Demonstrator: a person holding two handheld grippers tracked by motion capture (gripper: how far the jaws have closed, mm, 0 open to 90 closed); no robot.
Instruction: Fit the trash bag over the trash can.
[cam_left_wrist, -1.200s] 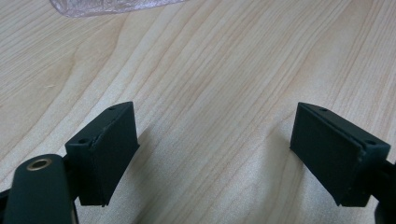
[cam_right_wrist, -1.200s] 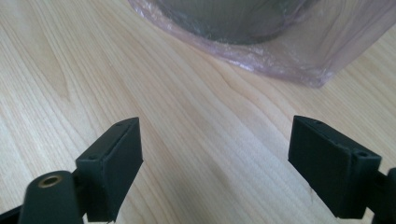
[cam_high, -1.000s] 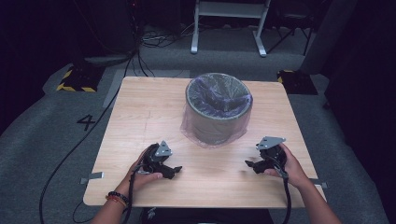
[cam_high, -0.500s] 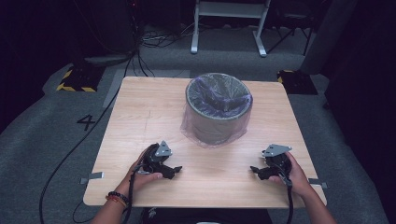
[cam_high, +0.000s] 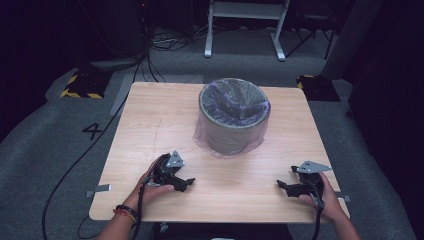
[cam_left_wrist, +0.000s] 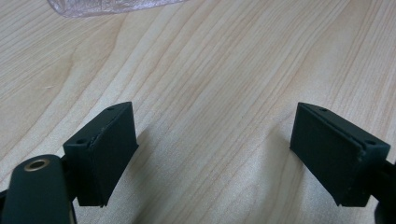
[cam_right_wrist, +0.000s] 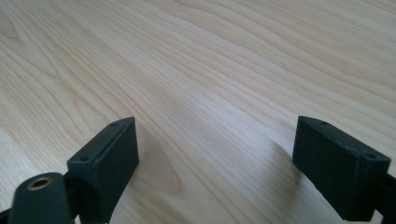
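The left tool (cam_high: 186, 183) rests low on the bench (cam_high: 150, 125) near its front edge, jaws spread wide with nothing between them; the left gripper view shows bare pale wood grain between the two black pads (cam_left_wrist: 105, 151). The left hand (cam_high: 150, 184) wraps it from behind, a beaded band on the wrist. The right tool (cam_high: 284, 187) sits near the front right corner, held by the right hand (cam_high: 322, 197), its jaws likewise parted and empty over bare wood. Between and beyond them, well apart from both, stands a round grey bin (cam_high: 234, 116) lined with a clear plastic bag (cam_high: 205, 135), toward the bench's far side. Bits of tape mark the front corners.
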